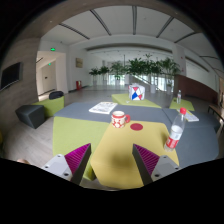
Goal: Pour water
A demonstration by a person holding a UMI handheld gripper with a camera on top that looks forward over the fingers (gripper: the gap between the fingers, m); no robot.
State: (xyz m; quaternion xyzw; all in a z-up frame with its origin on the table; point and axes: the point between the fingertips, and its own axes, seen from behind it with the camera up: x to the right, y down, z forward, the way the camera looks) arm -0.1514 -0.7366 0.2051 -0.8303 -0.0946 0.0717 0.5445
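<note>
Two purple-padded fingers (78, 157) of the jaws (112, 160) stand wide apart with nothing between them, hovering over the near edge of a yellow-green counter (100, 135). A clear plastic water bottle (176, 134) with a red label stands upright near the counter's right edge, ahead of the right finger and apart from it. A red-and-white mug (119, 118) sits near the counter's middle, well beyond the fingers, with a small red disc (137, 127) lying just beside it. Farther back, a white box (135, 95) with coloured faces rests by the far edge, and papers (102, 107) lie to its left.
</note>
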